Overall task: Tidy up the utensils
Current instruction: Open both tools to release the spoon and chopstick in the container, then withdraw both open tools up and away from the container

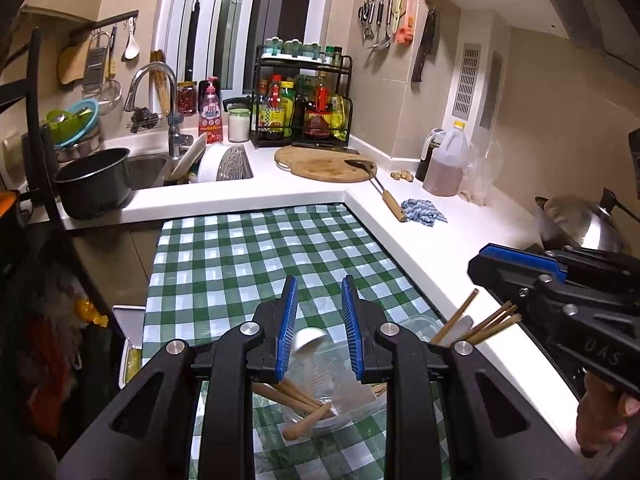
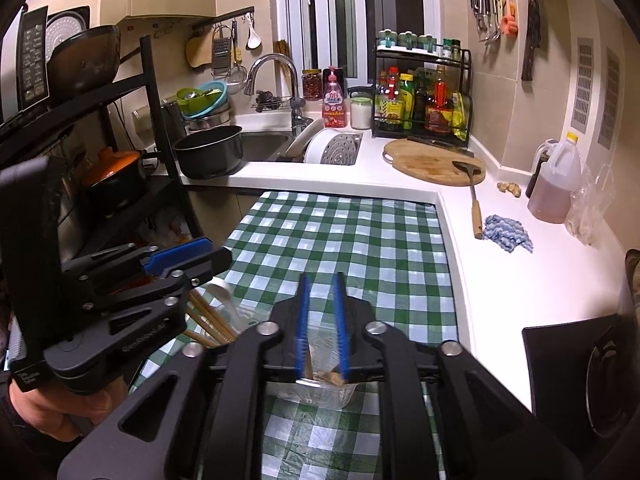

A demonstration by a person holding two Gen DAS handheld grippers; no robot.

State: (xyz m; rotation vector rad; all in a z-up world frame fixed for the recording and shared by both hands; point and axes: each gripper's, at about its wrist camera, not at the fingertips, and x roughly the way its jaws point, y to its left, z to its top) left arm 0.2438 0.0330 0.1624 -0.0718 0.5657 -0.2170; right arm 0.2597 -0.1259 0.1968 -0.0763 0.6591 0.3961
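This is a small kitchen with tan wall tiles, a window (image 1: pixel 240 20) and a sink (image 1: pixel 148 168). A white counter (image 1: pixel 420 240) bends round a corner. A low table sits in the bend, and a green-and-white checked cloth (image 1: pixel 248 264) covers it.

On the cloth stand two clear tubs. The left tub (image 1: pixel 298 420) holds one white spoon (image 1: pixel 307 343) and some wooden sticks (image 1: pixel 296 396). The right tub (image 2: pixel 316 394) holds more wooden sticks (image 1: pixel 492 320) (they bunch up, so I cannot count them).

There are two claws. The left gripper (image 1: pixel 320 284) is over the left tub. Its pads are apart with the spoon between them, and cloth shows beside the spoon, so it is let go. The right gripper (image 2: pixel 322 280) is over the right tub. Its pads stand a little apart and grab nothing, with stick tops low in the gap.

The counter has one round cutting board (image 1: pixel 320 164), one spatula (image 1: pixel 384 192), one blue rag (image 1: pixel 424 211) and one black pot (image 1: pixel 94 184).
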